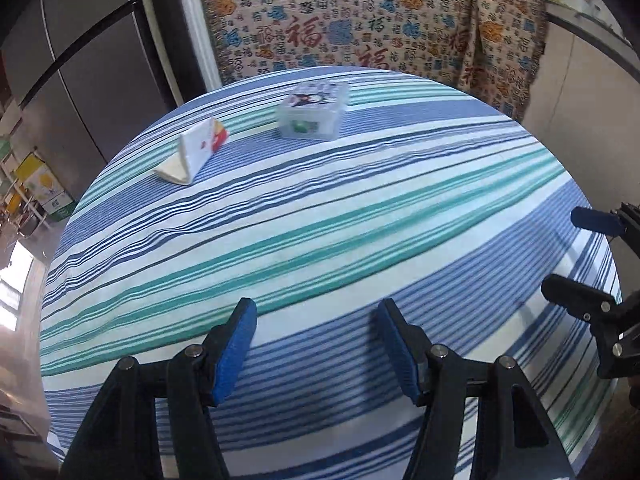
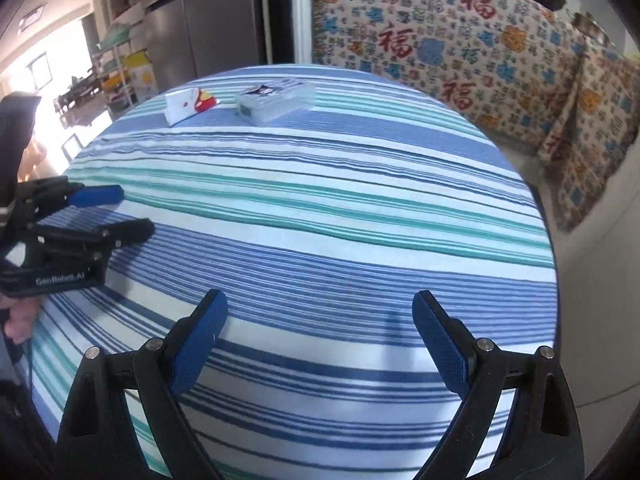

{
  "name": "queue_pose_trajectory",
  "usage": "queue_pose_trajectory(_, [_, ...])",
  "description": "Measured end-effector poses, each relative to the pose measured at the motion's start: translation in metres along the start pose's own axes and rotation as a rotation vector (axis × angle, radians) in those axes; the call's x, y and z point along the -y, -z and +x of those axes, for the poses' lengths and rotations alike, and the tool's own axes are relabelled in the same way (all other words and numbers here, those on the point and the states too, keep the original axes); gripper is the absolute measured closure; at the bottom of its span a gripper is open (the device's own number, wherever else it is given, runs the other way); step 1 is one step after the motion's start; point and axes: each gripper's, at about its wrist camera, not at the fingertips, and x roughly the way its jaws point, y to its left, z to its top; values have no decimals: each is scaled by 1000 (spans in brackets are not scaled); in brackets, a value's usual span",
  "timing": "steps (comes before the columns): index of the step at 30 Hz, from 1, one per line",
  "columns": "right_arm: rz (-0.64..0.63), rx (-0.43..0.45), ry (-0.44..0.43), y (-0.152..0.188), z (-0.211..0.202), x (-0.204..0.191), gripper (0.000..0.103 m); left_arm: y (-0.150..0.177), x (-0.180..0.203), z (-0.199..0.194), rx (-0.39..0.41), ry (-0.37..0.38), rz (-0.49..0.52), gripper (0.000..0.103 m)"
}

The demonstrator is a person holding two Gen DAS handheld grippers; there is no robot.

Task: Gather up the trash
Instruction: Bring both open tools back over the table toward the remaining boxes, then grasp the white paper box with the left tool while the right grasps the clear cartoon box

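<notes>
A white and red paper packet (image 1: 192,151) lies folded on the far left of the striped round table (image 1: 320,240); it also shows in the right wrist view (image 2: 188,105). A clear plastic box (image 1: 314,111) with a cartoon lid sits just right of it, also seen in the right wrist view (image 2: 276,101). My left gripper (image 1: 316,320) is open and empty above the near part of the table. My right gripper (image 2: 320,312) is open and empty, also near the front. Each gripper shows at the edge of the other's view: the right one (image 1: 568,252), the left one (image 2: 132,212).
A patterned cloth (image 1: 360,20) with red characters hangs behind the table. A steel fridge (image 1: 80,60) stands at the back left. Shelves with boxes (image 2: 120,68) stand at the far left. The table's edge drops off to the right (image 2: 552,240).
</notes>
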Motion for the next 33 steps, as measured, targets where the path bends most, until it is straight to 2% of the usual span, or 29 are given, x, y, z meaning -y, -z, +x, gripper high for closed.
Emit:
queue_pose_trajectory(5, [5, -14, -8, -14, 25, -21, 9, -9, -37, 6, 10, 15, -51, 39])
queue_pose_trajectory(14, [17, -30, -11, -18, 38, -31, 3, -46, -94, 14, 88, 27, -10, 39])
queue_pose_trajectory(21, [29, -32, -15, -24, 41, -27, 1, -87, -102, 31, 118, 41, 50, 42])
queue_pose_trajectory(24, [46, -30, -7, -24, 41, -23, 1, -96, -96, 48, 93, 43, 87, 61])
queue_pose_trajectory(26, [64, -28, 5, -26, 41, -20, 2, -98, -96, 59, 71, 49, 101, 94])
queue_pose_trajectory(29, [136, -23, 18, -39, 45, -6, 3, -99, -100, 61, 81, 44, 89, 97])
queue_pose_trajectory(33, [310, 20, -17, -76, 55, 5, 3, -93, -116, 51, 76, 64, -11, 97])
